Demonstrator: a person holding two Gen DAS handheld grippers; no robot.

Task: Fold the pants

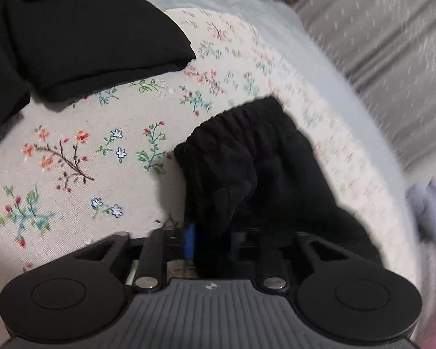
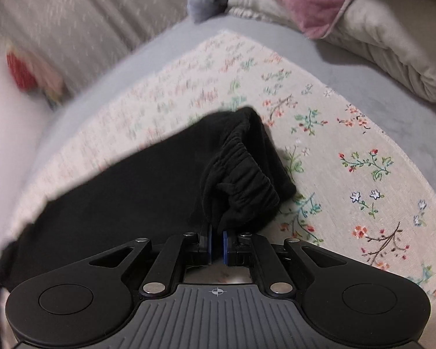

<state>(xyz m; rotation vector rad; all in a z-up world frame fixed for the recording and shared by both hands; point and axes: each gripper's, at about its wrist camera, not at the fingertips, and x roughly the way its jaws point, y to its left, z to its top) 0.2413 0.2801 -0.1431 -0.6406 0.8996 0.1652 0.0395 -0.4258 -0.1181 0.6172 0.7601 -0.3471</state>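
Black knit pants (image 1: 255, 157) with a gathered elastic waistband (image 2: 244, 171) lie bunched on a cream cloth embroidered with small flowers (image 1: 81, 157), which is spread over a pale blue-grey bed cover (image 2: 360, 78). From the left wrist view we see the left claw (image 1: 215, 238) low in the picture with the waistband end of the pants draped over and between its fingers; one blue pad (image 1: 190, 241) shows on the left side, the other is hidden under the dark fabric. Its fingers stand apart, and we cannot tell whether the pads press on the cloth.

From the right wrist view, our right claw (image 2: 217, 245) has its two blue pads (image 2: 209, 244) nearly together, a narrow gap showing between them. A fold of the pants just below the waistband hangs right at the fingertips, touching or almost touching them; the frame does not show fabric pinched in the gap.

A second black garment, neatly folded (image 1: 101, 37), sits at the upper left of the left view, well apart from the pants. A rolled cream quilt (image 2: 386, 46) and a dusty pink cushion (image 2: 293, 3) rest at the far edge of the bed in the right view, with a pale grey speckled surface (image 2: 81, 17) beyond.
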